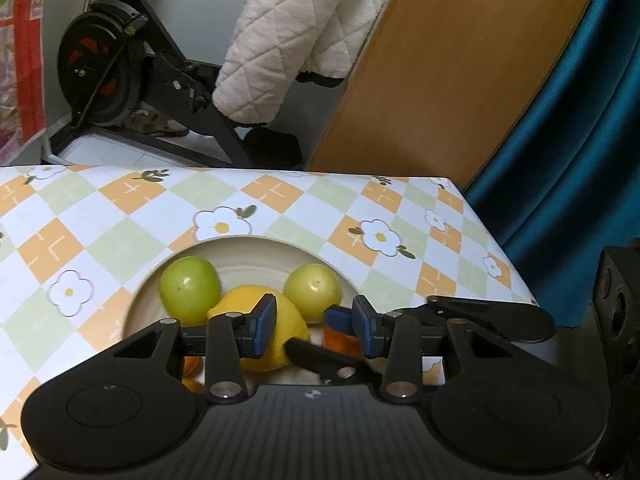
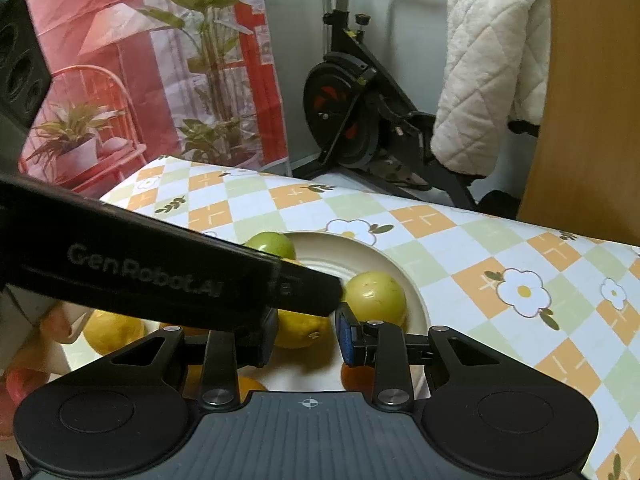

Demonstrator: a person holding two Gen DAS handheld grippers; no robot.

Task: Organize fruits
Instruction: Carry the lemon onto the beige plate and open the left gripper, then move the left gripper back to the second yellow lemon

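A cream plate (image 1: 256, 240) (image 2: 416, 300) on the flowered tablecloth holds two green round fruits (image 1: 190, 290) (image 1: 314, 292), a lemon (image 1: 236, 300) (image 2: 300, 330) and orange fruit (image 2: 356, 376). My left gripper (image 1: 315, 328) hovers over the lemon with narrow jaws. Its left pad overlaps the lemon and its right pad stands clear of it. Between those pads pokes a fingertip (image 1: 338, 316) of the right gripper. My right gripper (image 2: 306, 332) frames the same lemon, with a thin gap at its right pad. The left gripper's finger (image 2: 200, 276) hides its left pad.
A second lemon (image 2: 112, 332) and reddish fruit (image 2: 24, 360) lie left of the plate. The table's far edge (image 1: 240, 168) drops to a floor with an exercise bike (image 1: 104, 68), a quilted coat (image 1: 280, 40), a wooden board (image 1: 460, 72) and a blue curtain (image 1: 580, 140).
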